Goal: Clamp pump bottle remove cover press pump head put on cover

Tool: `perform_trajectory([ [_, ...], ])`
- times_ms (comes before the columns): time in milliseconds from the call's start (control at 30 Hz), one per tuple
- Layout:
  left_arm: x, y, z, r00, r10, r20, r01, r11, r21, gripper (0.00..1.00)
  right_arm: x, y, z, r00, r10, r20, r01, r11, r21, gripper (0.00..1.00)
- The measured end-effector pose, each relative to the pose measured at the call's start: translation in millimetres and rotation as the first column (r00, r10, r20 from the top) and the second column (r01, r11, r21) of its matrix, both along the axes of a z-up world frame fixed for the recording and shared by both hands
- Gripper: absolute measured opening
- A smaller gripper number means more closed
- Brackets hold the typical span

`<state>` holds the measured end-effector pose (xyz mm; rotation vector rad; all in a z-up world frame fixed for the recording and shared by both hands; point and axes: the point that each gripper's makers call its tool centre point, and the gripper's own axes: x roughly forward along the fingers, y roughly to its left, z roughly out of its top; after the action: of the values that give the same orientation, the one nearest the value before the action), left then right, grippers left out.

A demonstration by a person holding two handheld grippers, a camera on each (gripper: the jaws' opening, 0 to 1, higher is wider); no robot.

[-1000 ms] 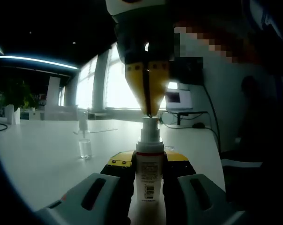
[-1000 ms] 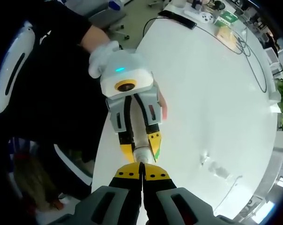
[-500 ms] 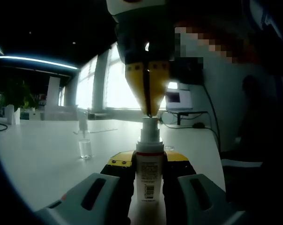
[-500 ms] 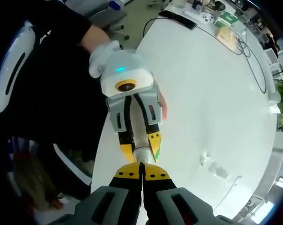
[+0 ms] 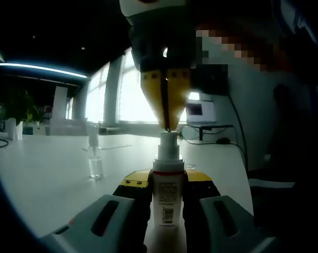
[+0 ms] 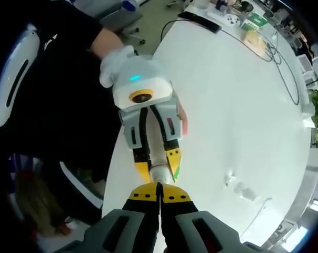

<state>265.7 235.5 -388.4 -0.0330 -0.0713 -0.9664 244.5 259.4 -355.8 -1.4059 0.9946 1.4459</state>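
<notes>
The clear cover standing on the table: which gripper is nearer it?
Hard to separate. Both meet at the pump bottle: left gripper clamps it, right gripper presses on top. The cover stands apart.

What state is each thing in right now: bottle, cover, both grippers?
pump bottle: upright on the white table, clamped at its body.
left gripper: shut on the pump bottle.
right gripper: jaws together, tips down on the pump head.
cover: off the bottle, standing apart on the table.
</notes>
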Motion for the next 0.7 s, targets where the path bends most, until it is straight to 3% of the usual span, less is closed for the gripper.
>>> perform_trajectory([
  [467,0.1,-0.1,-0.2,1.0,0.0,0.0,0.0,1.0,0.001,0.13,-0.8,0.7,-6.2,1.0,-0.027,-0.005,0.027,1.0,-0.01,0.0],
  [700,0.6,0.2,-0.5,1.0,-0.001,0.001,0.001,1.0,0.001,0.13,-0.2,-0.1,-3.3,1.0,-0.003,0.006,0.003,1.0,-0.003,0.0],
])
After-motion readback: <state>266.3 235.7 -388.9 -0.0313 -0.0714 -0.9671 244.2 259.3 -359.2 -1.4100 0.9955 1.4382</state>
